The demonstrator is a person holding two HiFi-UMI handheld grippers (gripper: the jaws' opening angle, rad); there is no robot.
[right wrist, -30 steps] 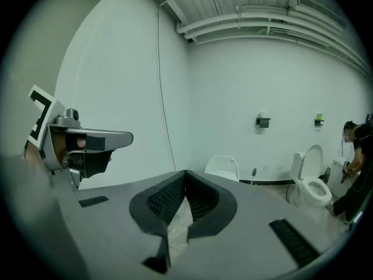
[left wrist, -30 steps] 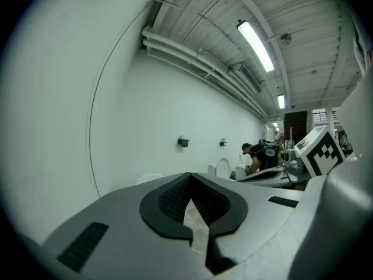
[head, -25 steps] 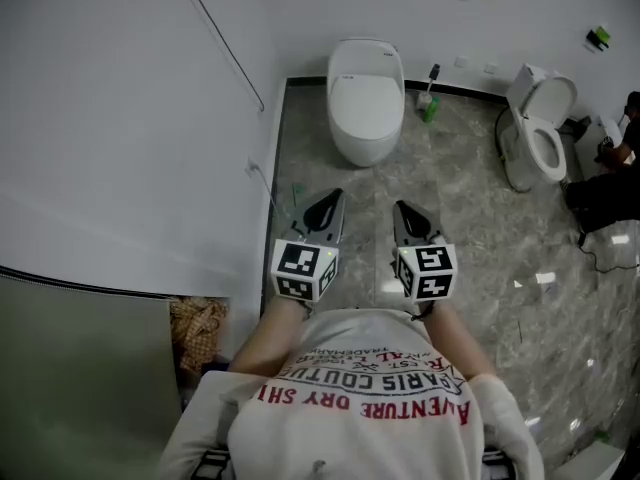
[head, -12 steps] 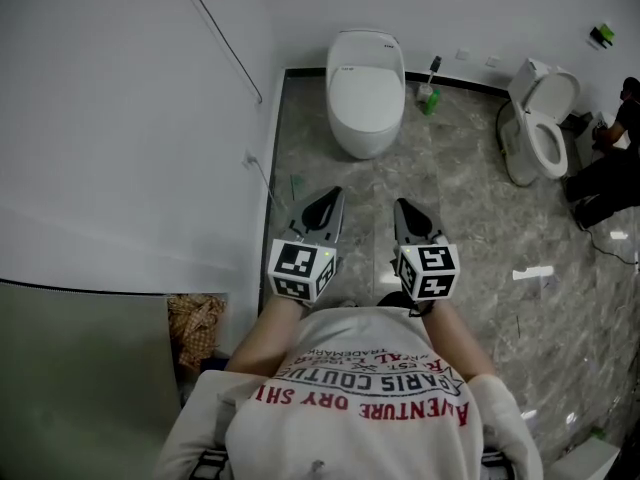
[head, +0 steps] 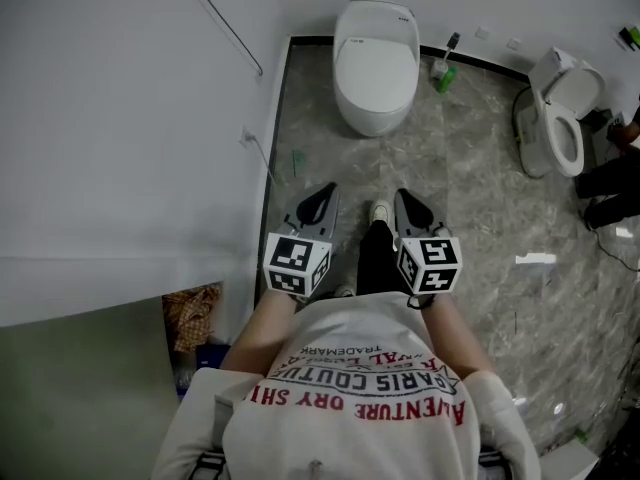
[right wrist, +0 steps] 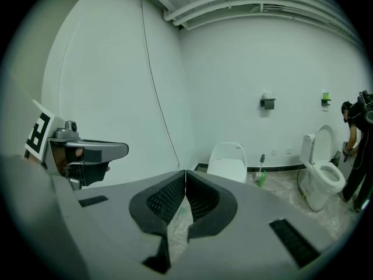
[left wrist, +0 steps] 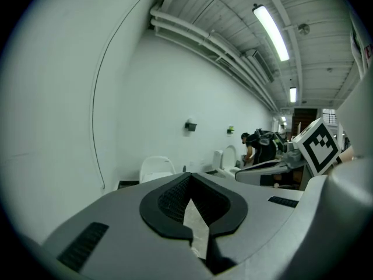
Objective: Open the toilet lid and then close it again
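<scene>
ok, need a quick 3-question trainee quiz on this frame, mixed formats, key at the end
1. True or false: the toilet straight ahead has its lid down.
2. Pick one. The left gripper and the right gripper are:
A. both shut, with nothing between the jaws
B. both wide open
C. both clamped on the lid
3. Fill in: in the head view, the toilet with its lid raised stands to the ____ of the one straight ahead.

Key: 1 true; 2 A; 3 right.
</scene>
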